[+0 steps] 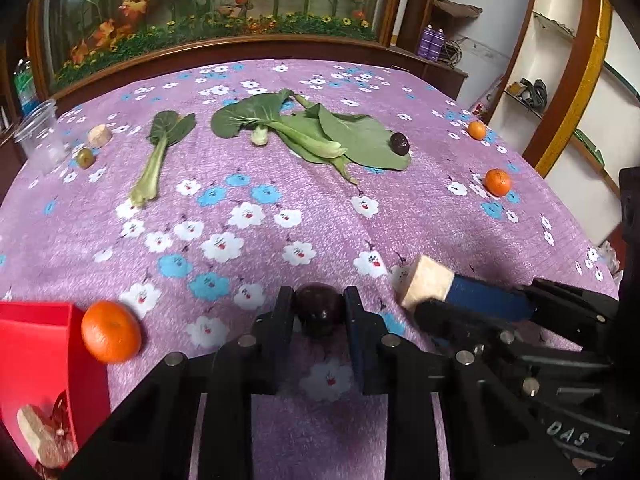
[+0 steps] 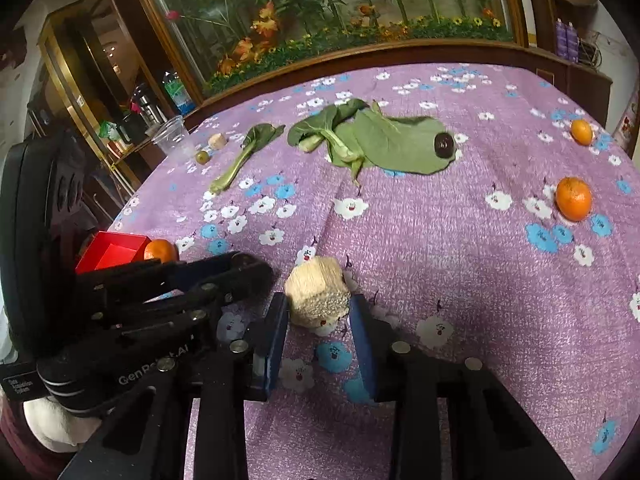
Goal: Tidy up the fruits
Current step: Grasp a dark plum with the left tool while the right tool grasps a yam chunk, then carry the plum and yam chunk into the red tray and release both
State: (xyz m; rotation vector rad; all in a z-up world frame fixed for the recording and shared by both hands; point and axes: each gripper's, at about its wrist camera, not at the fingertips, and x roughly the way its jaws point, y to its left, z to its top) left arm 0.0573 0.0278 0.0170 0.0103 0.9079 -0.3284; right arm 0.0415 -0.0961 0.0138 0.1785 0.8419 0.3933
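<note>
While both tools are down at the near edge of the purple flowered tablecloth (image 1: pixel 304 208), the step in hand looks like the pick-up. The left gripper (image 1: pixel 319 312) is clenched on a small dark round fruit (image 1: pixel 319 309), which rests on the cloth. The right gripper (image 2: pixel 320 312), just beside it, holds a pale beige rough chunk (image 2: pixel 316 296) between its blue pads. Both point steeply down at the cloth. I judge that the next move is to lift and carry the fruit left, over the orange mandarin (image 1: pixel 111 331), into the red plastic box (image 1: pixel 38 340).
</note>
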